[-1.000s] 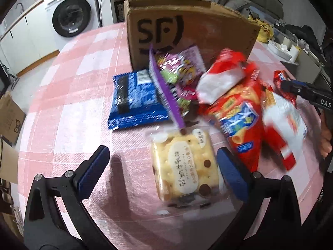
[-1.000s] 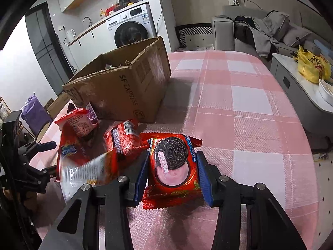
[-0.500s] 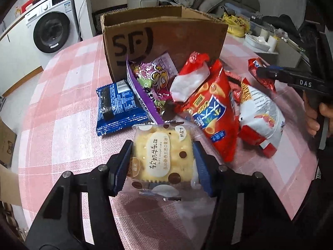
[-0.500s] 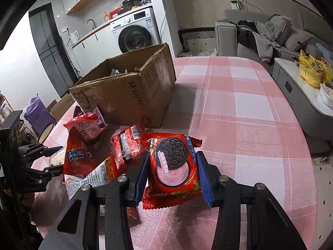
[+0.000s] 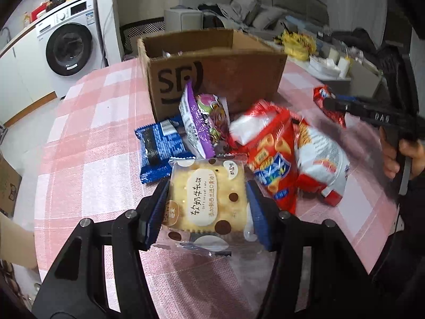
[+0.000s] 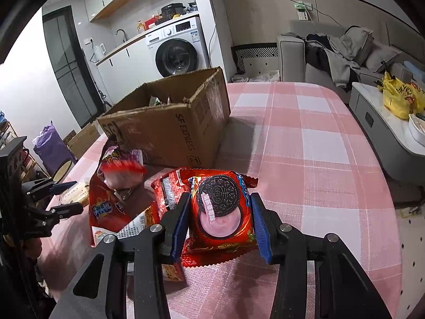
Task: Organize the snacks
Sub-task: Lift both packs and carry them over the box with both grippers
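Snack pile (image 5: 265,143) crowds the box (image 5: 212,71) front

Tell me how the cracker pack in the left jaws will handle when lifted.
The cracker pack looks light: a single flat square in clear film. The cracker inside seems stiff, but probably brittle under a hard squeeze. Its loose wrapper edges beyond the left gripper jaws look slick, so it may slip.

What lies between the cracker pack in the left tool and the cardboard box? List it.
In the left wrist view, between the cracker pack and the cardboard box: a blue cookie pack and a purple snack bag leaning against the box.
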A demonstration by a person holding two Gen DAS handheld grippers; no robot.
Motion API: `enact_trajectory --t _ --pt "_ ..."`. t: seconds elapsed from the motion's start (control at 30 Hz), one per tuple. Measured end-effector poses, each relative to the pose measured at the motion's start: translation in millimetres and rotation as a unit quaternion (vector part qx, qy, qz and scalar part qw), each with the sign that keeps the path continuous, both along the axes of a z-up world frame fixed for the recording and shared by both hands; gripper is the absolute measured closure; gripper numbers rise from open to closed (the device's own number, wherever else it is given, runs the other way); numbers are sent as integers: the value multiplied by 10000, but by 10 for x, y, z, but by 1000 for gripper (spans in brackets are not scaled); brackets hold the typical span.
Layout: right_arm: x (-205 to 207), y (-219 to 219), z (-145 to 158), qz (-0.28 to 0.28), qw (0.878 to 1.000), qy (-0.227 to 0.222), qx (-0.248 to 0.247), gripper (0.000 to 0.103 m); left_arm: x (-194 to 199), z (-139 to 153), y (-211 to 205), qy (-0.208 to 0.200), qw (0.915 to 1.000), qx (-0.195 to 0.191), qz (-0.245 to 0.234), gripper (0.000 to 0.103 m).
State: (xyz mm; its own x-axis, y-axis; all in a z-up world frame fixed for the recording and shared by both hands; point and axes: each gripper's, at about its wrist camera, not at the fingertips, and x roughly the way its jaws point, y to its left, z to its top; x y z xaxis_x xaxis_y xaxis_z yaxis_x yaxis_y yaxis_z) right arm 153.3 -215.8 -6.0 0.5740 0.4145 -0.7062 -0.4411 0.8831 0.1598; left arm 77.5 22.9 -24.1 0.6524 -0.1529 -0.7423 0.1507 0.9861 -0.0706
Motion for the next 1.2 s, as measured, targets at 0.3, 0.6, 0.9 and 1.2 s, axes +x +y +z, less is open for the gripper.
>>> enact_trajectory --t 0.3,0.6,0.9,1.2 --pt "-68 17 144 36 9997 -202 110 58 -174 292 -8 -413 9991 -124 -49 48" --pt "-150 63 236 149 9989 -343 278 58 -188 471 56 -799 9950 -501 317 48" --pt "-190 166 263 277 9980 -411 388 58 -162 547 115 -1171 9887 -625 698 48" --pt "-174 398 305 514 9970 -425 404 58 -14 691 119 -1376 9855 -597 792 48"
